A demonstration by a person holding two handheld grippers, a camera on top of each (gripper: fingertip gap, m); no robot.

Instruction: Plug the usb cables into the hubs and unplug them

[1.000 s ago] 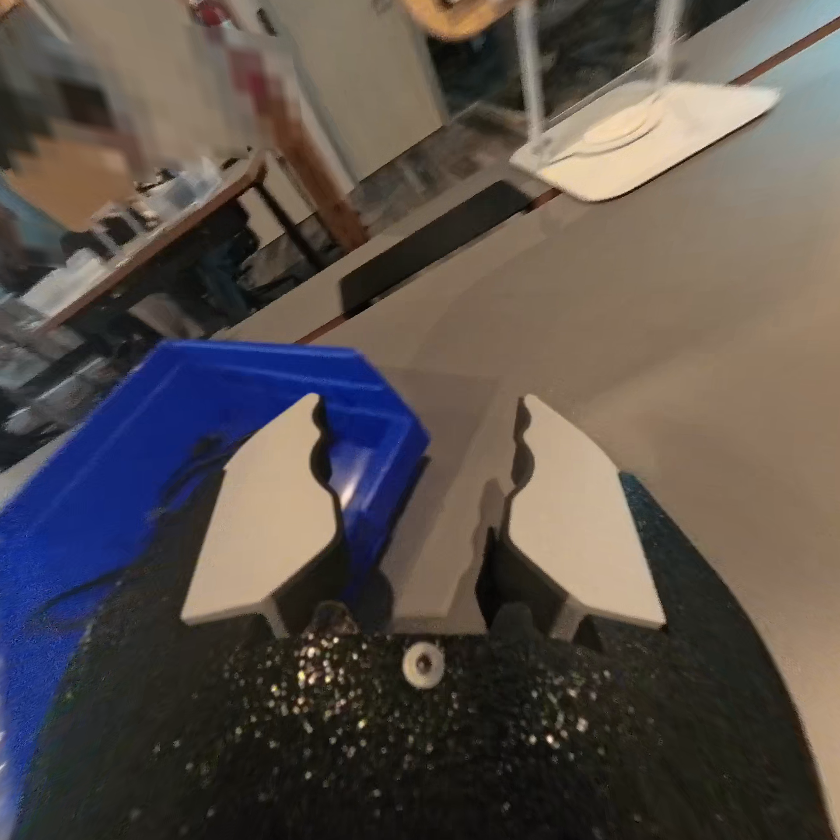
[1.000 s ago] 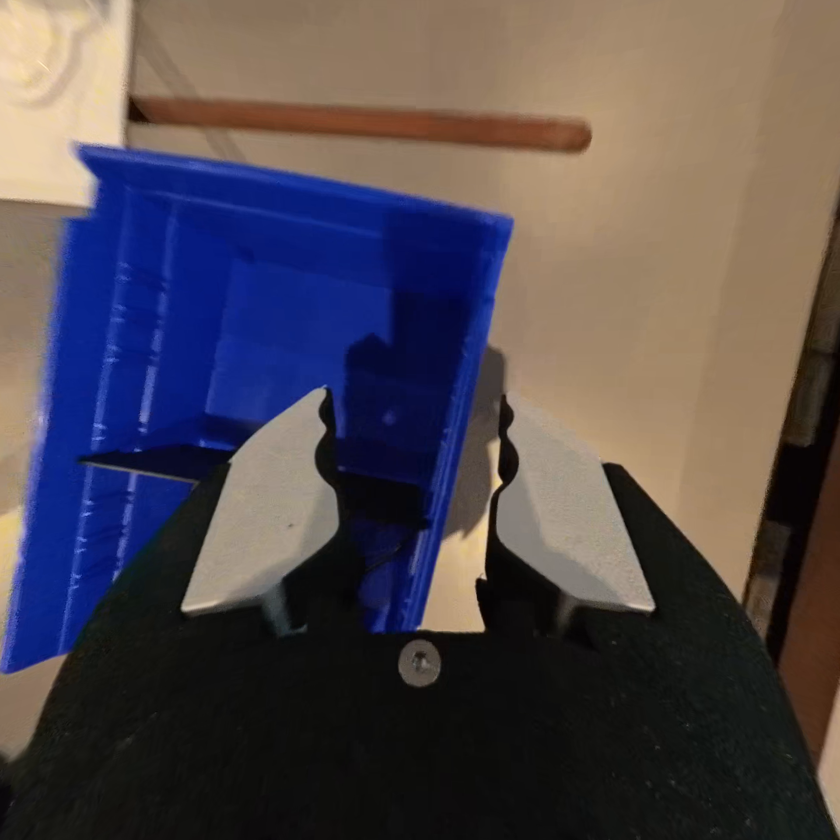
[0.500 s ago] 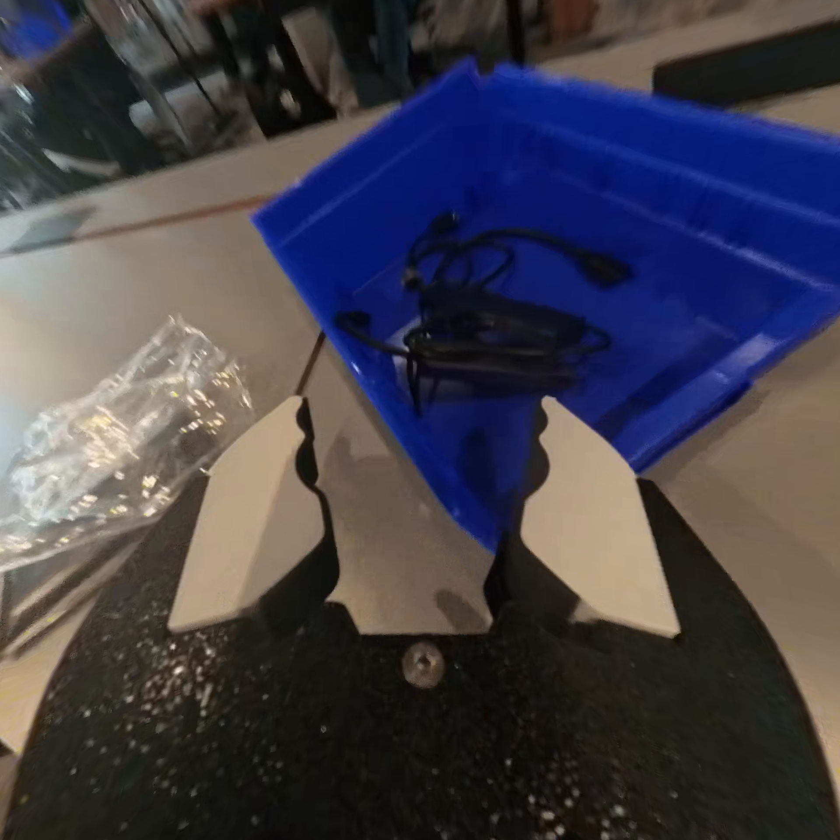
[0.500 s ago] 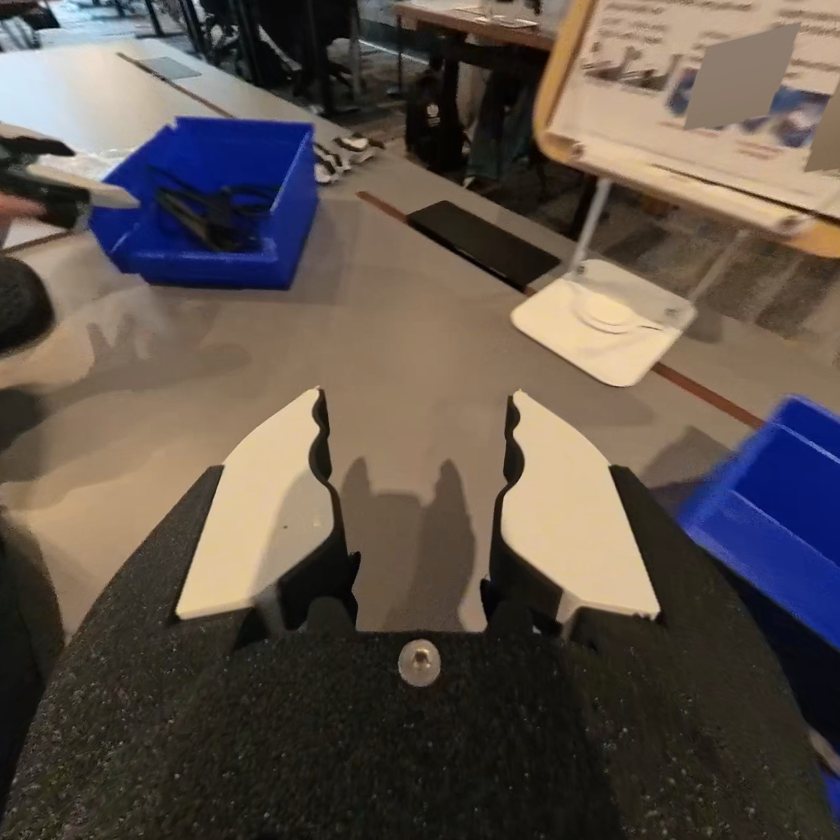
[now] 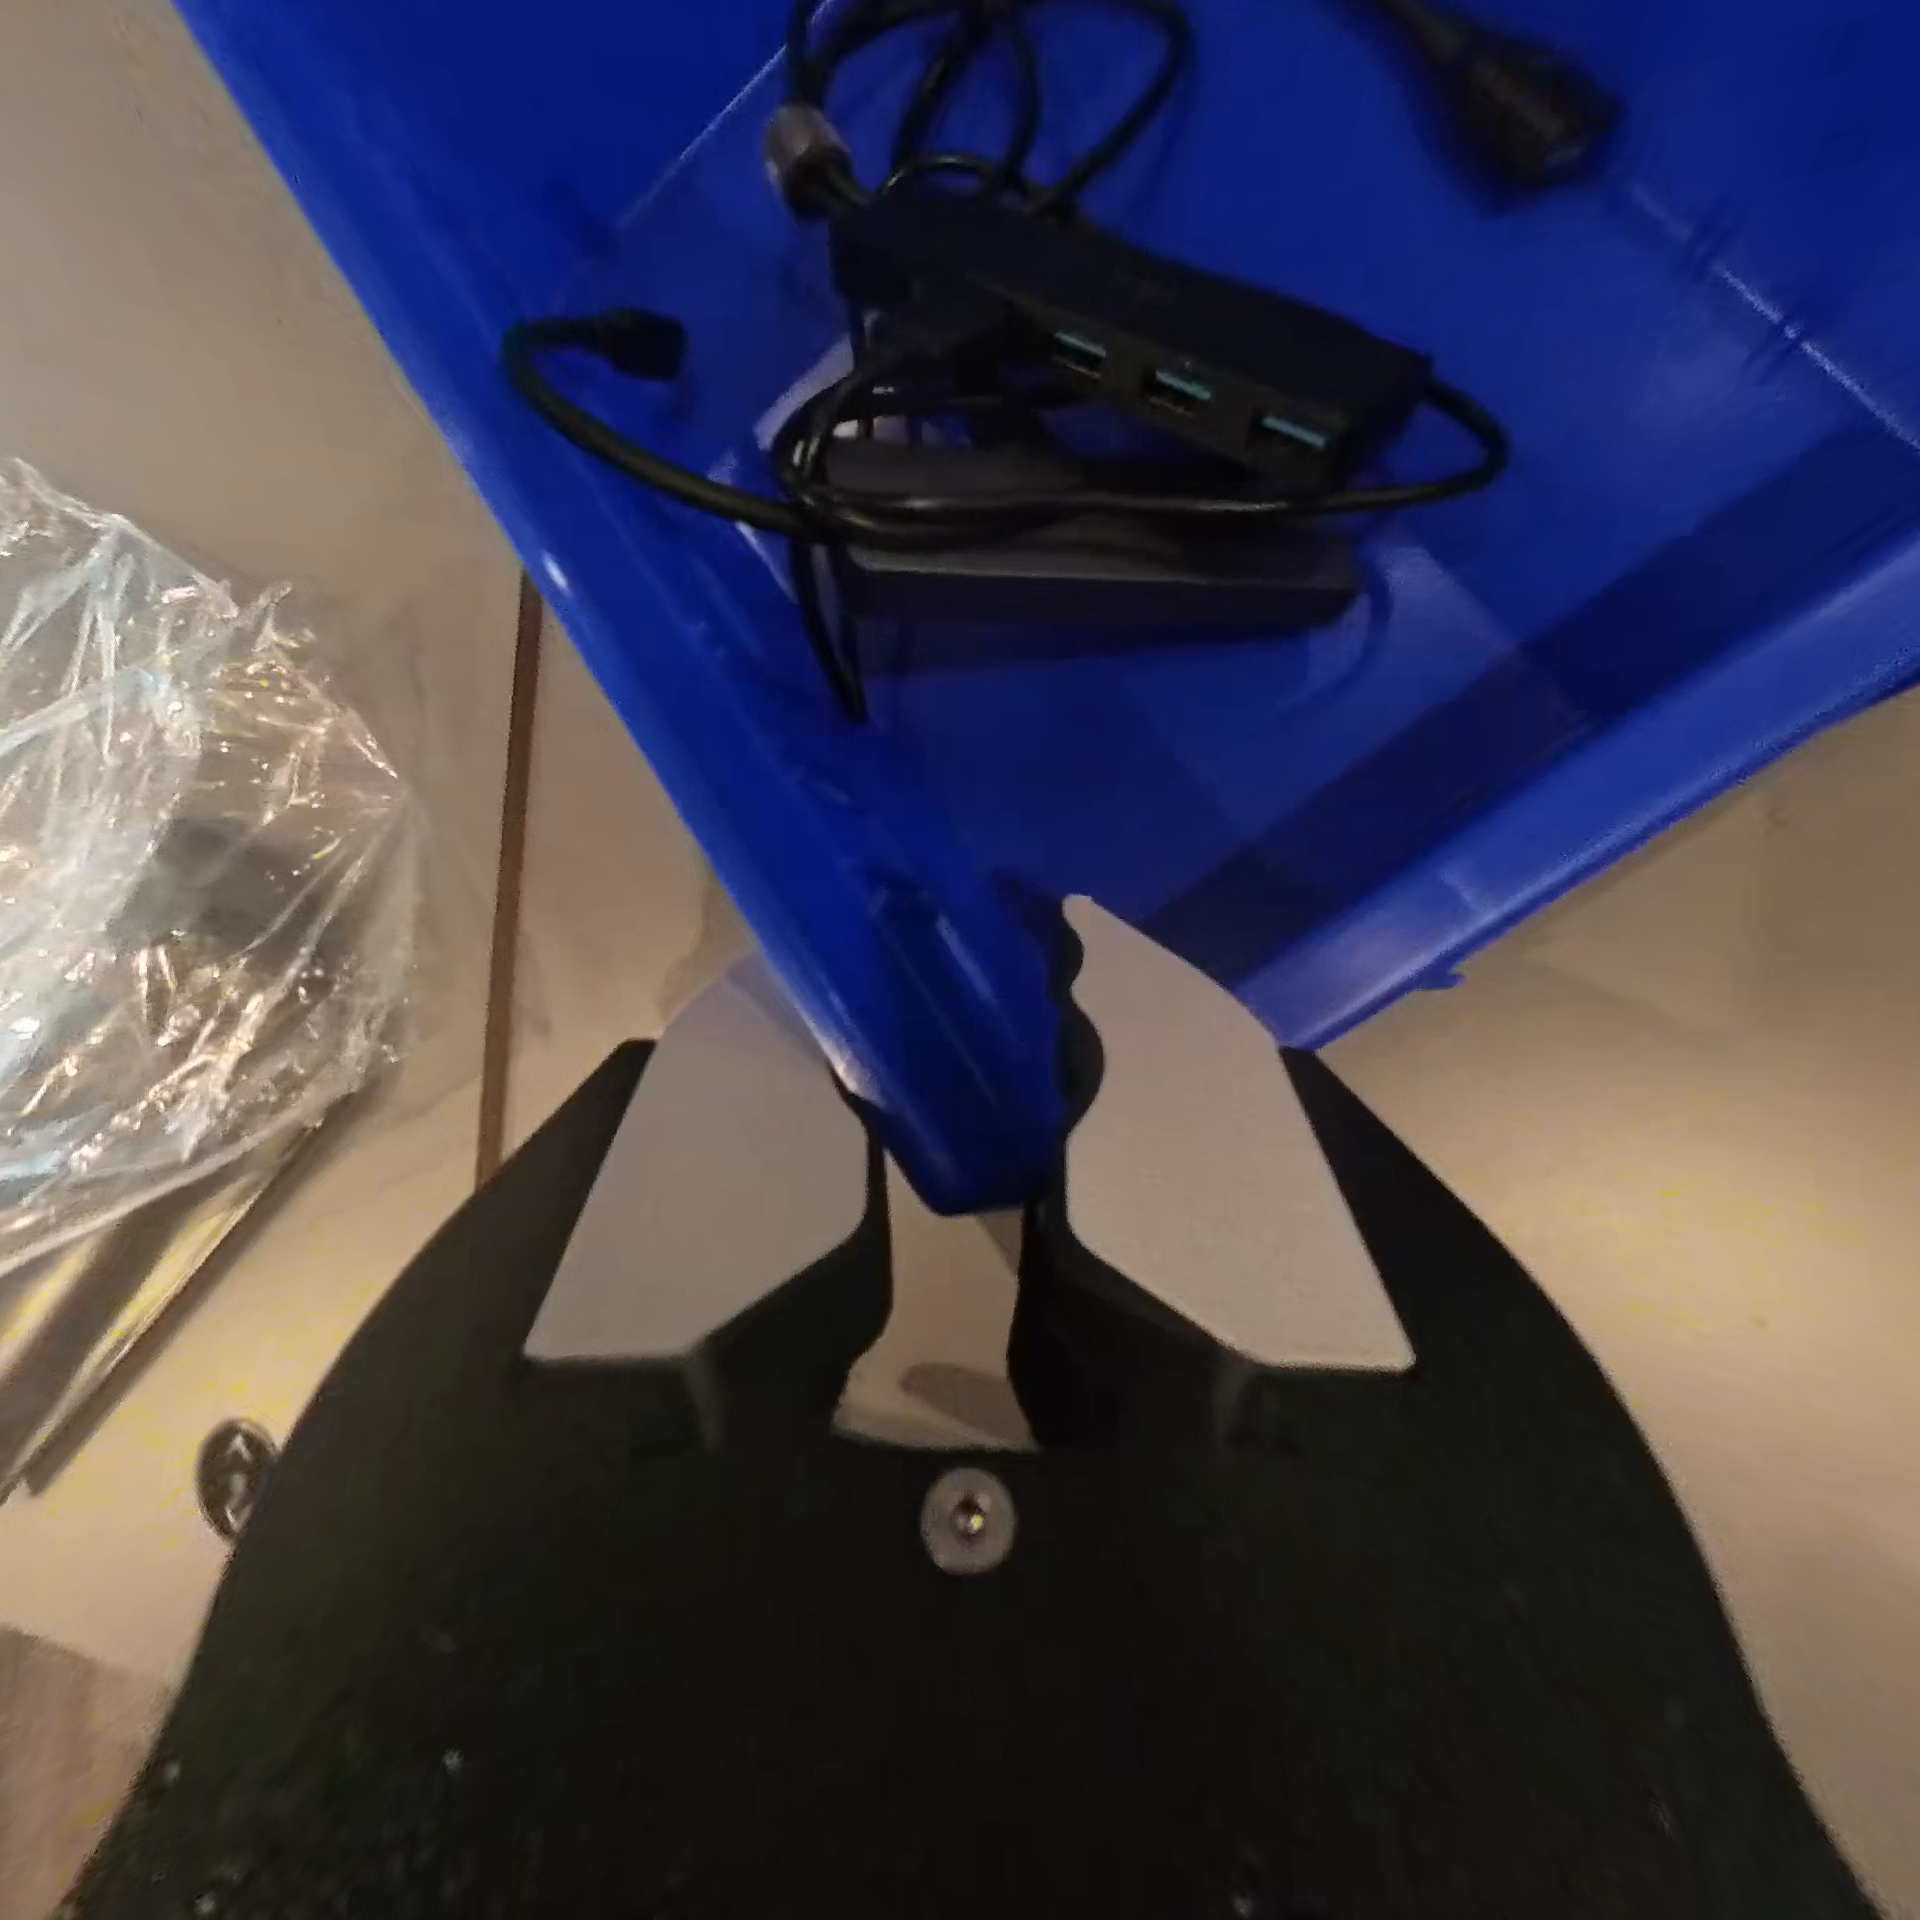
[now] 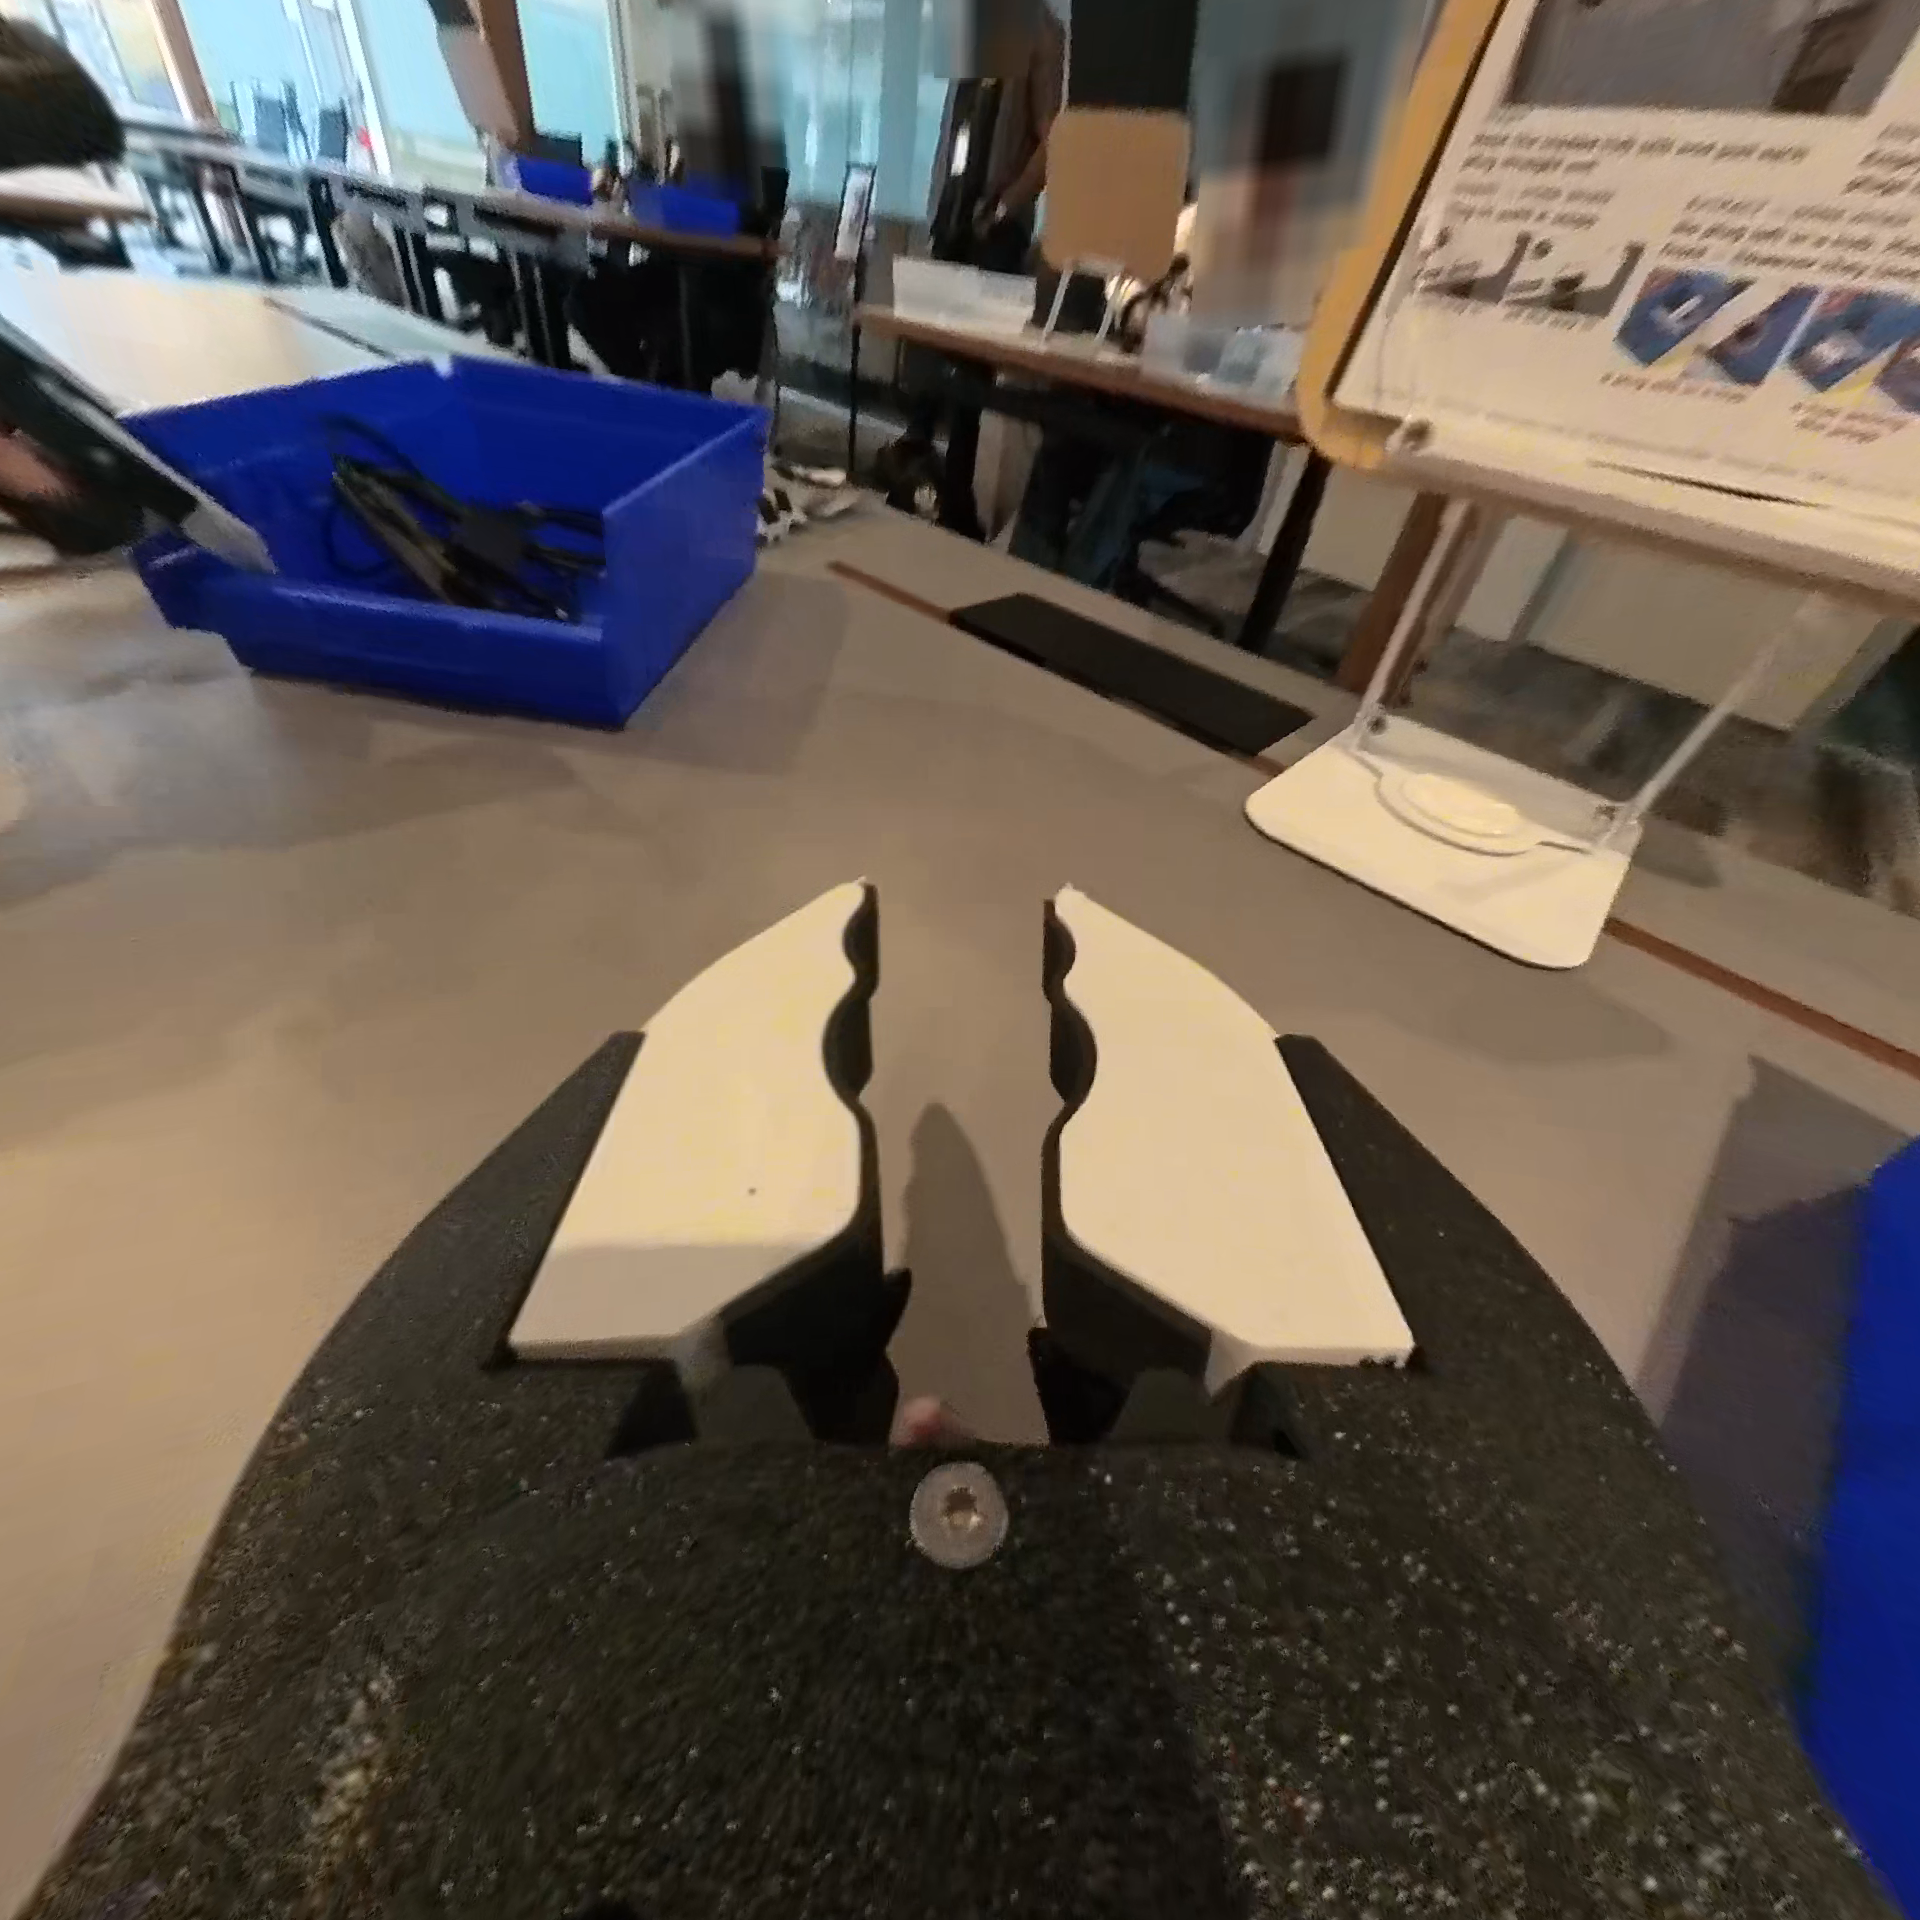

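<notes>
USB hubs [image 5: 1132, 353] lie inside the blue bin [image 5: 727, 727] in the left wrist view, at about 12 o'clock from the camera, with thin black cables [image 5: 727, 488] looped around and over them. One black hub shows a row of ports on its side; a second flat black hub [image 5: 1091, 597] lies just beside it, nearer the camera. The left gripper [image 5: 961, 1049] is at the near corner of the bin, and this corner sits between its two fingers [image 5: 1195, 1164]. The fingers are closed on the corner wall of the bin. At 9 o'clock a crumpled clear plastic bag [image 5: 177, 831] lies on the grey bench [image 5: 1558, 1247].

In the right wrist view the same blue bin [image 6: 499, 644] stands far off at 10 o'clock on the bench [image 6: 416, 935], with the black hubs and cables [image 6: 457, 540] in it, and the left gripper [image 6: 223, 540] touches its near-left corner. The right gripper [image 6: 961, 904] hovers over bare bench; its fingers [image 6: 727, 1164] stand a little apart and hold nothing. At 2 o'clock a white stand [image 6: 1455, 842] carries a printed sheet. At 4 o'clock the edge of another blue bin [image 6: 1870, 1507] is seen.
</notes>
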